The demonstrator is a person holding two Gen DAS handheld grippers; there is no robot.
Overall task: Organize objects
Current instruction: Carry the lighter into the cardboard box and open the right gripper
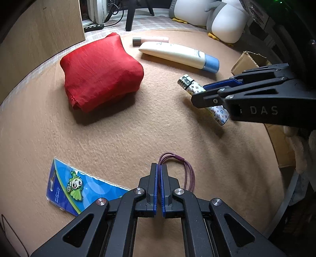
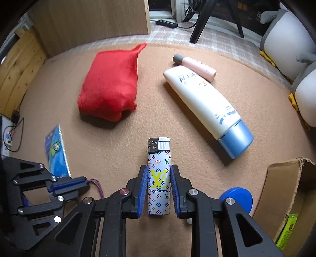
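Note:
My right gripper (image 2: 159, 172) is shut on a white patterned lighter (image 2: 158, 176) and holds it just above the tan carpet; the lighter (image 1: 205, 98) also shows in the left wrist view, between the right gripper's fingers (image 1: 205, 93). My left gripper (image 1: 159, 168) is shut on a loop of purple hair ties (image 1: 183, 170), low over the carpet; it shows at the left of the right wrist view (image 2: 79, 182). A red cloth bundle (image 1: 100, 73) (image 2: 110, 85), a white tube with a blue cap (image 1: 181, 54) (image 2: 207, 106) and a small pink bottle (image 1: 152, 40) (image 2: 194, 67) lie farther away.
A blue carded toy pack (image 1: 79, 185) (image 2: 56, 152) lies at the left. A cardboard box (image 2: 286, 197) (image 1: 250, 61) stands at the right, with a blue round lid (image 2: 240, 197) beside it. Plush penguins (image 1: 217, 17), a wooden panel (image 1: 39, 29) and a tripod (image 2: 207, 19) stand at the back.

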